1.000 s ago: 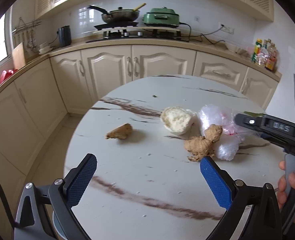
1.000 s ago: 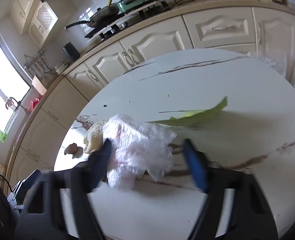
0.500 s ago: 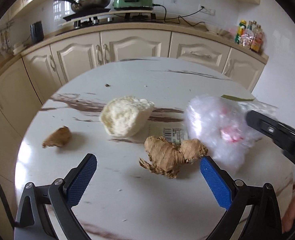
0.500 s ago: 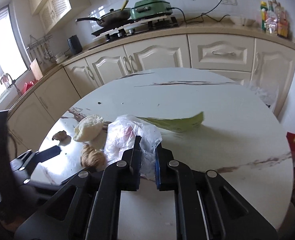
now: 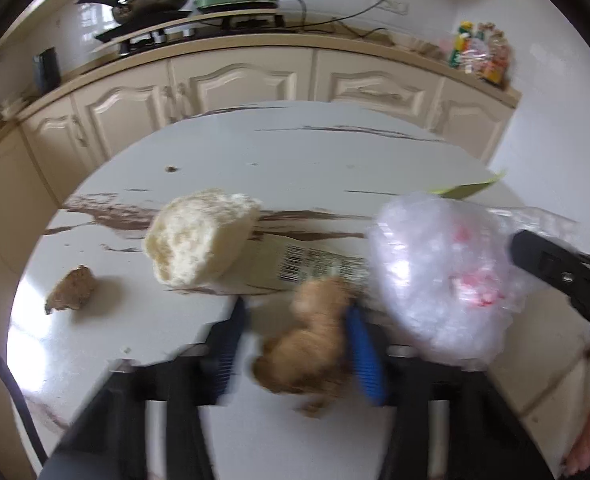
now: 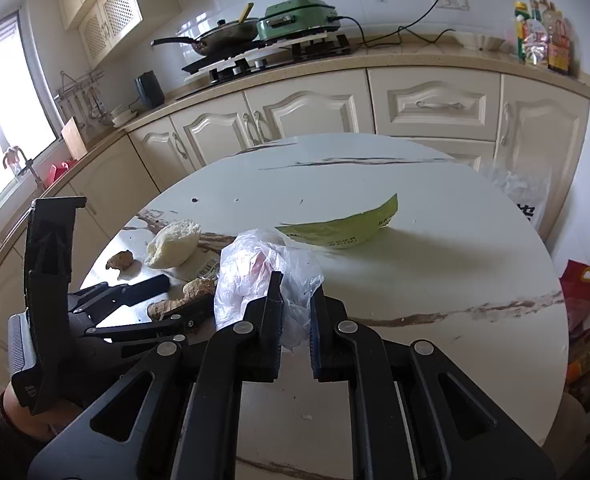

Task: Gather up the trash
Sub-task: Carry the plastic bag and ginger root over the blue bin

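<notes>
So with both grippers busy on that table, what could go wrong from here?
The left gripper has just been closing around the large ginger root, which is knobbly and may twist out sideways. The right gripper pinches only a thin fold of the plastic bag, so the film could slip or tear. Bag and ginger sit close together, so the grippers may bump.
</notes>
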Action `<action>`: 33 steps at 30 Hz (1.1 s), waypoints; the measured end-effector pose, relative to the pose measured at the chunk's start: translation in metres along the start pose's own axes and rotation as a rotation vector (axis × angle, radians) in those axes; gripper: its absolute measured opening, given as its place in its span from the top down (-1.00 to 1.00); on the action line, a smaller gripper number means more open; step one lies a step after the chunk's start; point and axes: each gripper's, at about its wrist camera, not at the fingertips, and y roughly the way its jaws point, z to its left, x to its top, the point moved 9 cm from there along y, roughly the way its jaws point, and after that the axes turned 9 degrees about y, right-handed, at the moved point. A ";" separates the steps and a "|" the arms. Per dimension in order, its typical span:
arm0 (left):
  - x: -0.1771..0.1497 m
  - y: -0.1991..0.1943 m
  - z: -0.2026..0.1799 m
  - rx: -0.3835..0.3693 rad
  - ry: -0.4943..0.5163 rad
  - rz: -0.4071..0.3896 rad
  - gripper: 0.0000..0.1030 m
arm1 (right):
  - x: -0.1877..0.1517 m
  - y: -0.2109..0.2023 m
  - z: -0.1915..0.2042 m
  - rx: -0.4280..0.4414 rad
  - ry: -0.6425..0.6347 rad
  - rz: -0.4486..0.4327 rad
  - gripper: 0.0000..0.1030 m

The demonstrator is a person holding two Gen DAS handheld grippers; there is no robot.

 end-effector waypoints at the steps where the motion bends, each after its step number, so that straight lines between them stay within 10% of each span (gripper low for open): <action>1: -0.001 0.001 0.000 -0.006 -0.001 0.001 0.24 | 0.000 -0.001 0.001 0.004 0.000 -0.003 0.79; 21: -0.029 -0.148 0.039 -0.024 -0.013 -0.251 0.25 | 0.012 -0.086 0.080 0.061 -0.105 -0.163 0.80; 33: -0.154 -0.243 0.171 0.150 -0.176 -0.260 0.25 | -0.055 -0.085 0.266 0.266 -0.330 -0.074 0.80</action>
